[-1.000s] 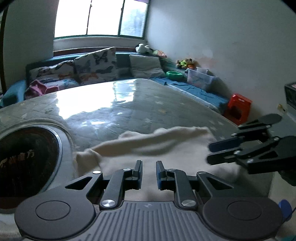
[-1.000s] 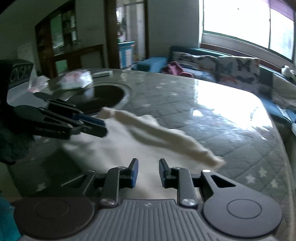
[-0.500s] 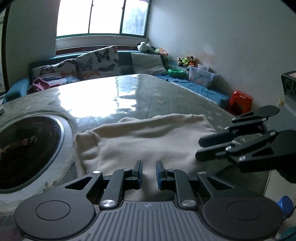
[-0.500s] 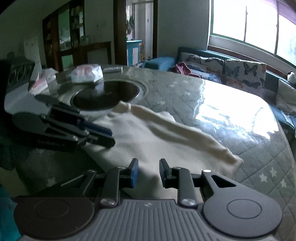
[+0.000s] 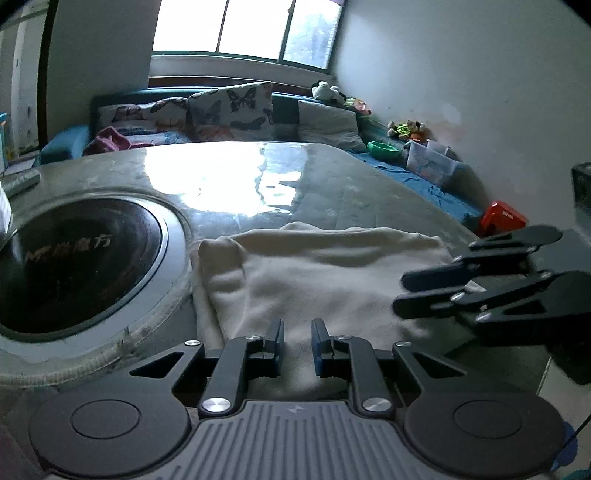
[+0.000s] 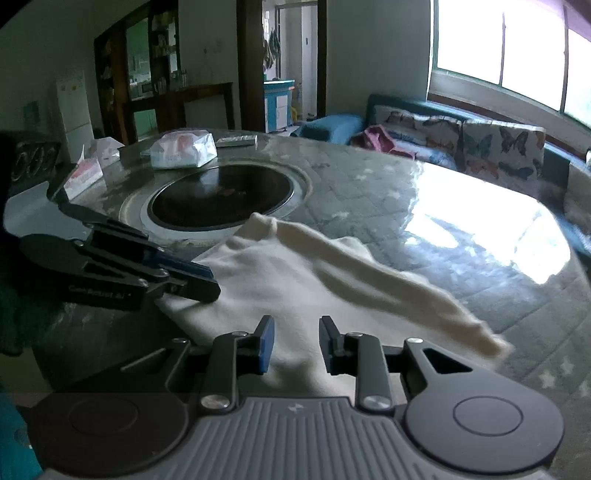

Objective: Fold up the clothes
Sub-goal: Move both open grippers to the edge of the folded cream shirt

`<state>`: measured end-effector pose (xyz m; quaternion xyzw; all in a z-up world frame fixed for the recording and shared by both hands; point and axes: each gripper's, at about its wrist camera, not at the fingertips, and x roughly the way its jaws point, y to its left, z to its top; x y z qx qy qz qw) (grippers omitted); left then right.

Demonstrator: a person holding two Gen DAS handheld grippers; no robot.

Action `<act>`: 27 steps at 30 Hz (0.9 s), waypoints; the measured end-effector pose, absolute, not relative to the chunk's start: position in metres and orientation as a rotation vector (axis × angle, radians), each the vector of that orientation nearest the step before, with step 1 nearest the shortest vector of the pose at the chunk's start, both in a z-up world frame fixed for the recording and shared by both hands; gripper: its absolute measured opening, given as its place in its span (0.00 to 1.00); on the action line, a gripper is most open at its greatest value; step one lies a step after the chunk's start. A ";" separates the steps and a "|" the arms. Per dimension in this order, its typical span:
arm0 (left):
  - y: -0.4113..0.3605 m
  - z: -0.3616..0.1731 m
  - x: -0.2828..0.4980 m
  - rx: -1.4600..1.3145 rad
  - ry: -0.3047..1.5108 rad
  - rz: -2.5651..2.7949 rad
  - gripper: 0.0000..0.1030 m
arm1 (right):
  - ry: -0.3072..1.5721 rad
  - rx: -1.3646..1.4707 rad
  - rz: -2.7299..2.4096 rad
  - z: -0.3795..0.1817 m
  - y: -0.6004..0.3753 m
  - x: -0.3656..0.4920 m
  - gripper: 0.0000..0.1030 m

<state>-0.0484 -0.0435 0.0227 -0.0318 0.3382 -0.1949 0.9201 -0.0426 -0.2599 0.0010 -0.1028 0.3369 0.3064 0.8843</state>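
daylight from a wide window [image 5: 243, 33] glares off a big round table [image 6: 461, 236] under a clear plastic cover, with a dark burner [image 6: 221, 199] sunk in its middle and a sofa [image 5: 229, 107] with butterfly cushions behind. the task's thing, a cream garment [image 5: 317, 280], lies spread on the near part of the table, just beside the burner rim, its near hem at the table edge below both tools. one long narrow part, likely a sleeve [image 6: 388, 291], lies across it toward the right in the right view. the left gripper [image 5: 297, 343] hangs over the near hem with its jaws a little apart and nothing pinched between them; cloth shows in the gap only as background. the right gripper [image 6: 293, 345] is likewise over the hem, released, jaws somewhat wider, empty. each tool shows in the other's view, both near the cloth's near edge, well apart from each other. the cloth looks soft, fleecy and light: it should drape and sag, not hold a crease, and may slide on the slick cover. best hold, i judge, is a pinch at two hem corners or the sleeve end, taking both layers so it lifts evenly. folding looks barely begun.
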 end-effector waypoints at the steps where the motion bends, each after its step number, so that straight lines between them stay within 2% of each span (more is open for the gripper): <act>1: -0.043 0.023 -0.049 -0.070 0.698 -0.397 0.18 | 0.710 -0.220 0.636 -0.002 -0.258 -0.041 0.26; 4: -0.040 0.028 -0.049 -0.075 0.699 -0.378 0.27 | 0.718 -0.231 0.631 -0.006 -0.254 -0.040 0.29; 6: -0.038 0.030 -0.050 -0.074 0.693 -0.360 0.39 | 0.705 -0.227 0.633 -0.002 -0.254 -0.043 0.34; 13: -0.031 0.031 -0.047 -0.092 0.717 -0.295 0.46 | 0.709 -0.228 0.621 -0.008 -0.248 -0.044 0.45; 14: -0.030 0.030 -0.048 -0.091 0.722 -0.285 0.48 | 0.707 -0.230 0.620 -0.008 -0.246 -0.045 0.50; 17: -0.026 0.029 -0.048 -0.093 0.732 -0.257 0.52 | 0.697 -0.238 0.622 -0.006 -0.244 -0.047 0.54; 21: -0.017 0.029 -0.050 -0.115 0.736 -0.224 0.55 | 0.690 -0.243 0.615 -0.006 -0.240 -0.050 0.65; 27: -0.005 0.029 -0.055 -0.131 0.732 -0.187 0.57 | 0.695 -0.236 0.603 -0.009 -0.238 -0.053 0.69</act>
